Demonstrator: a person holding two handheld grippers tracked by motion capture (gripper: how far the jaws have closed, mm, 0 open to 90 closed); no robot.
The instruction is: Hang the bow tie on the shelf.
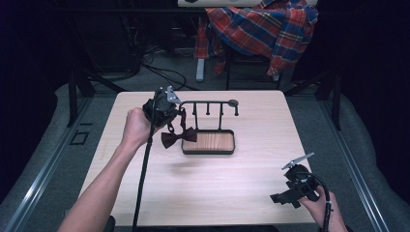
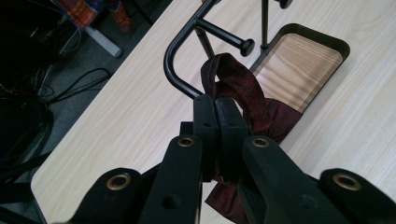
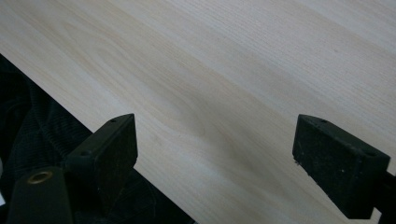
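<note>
The left gripper (image 2: pixel 215 109), jaws clamped on the strap of the bow tie (image 1: pixel 179 137), held it just beside the rack's (image 1: pixel 209 103) near end, bow hanging below, while the right gripper (image 1: pixel 290 189) waited wide open and empty, well away over the counter (image 1: pixel 217 193).

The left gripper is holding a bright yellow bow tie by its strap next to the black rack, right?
Not quite: the bow tie is dark red, not yellow, as the high view shows. The rest holds: the left gripper is shut on its strap beside the black rack.
</note>
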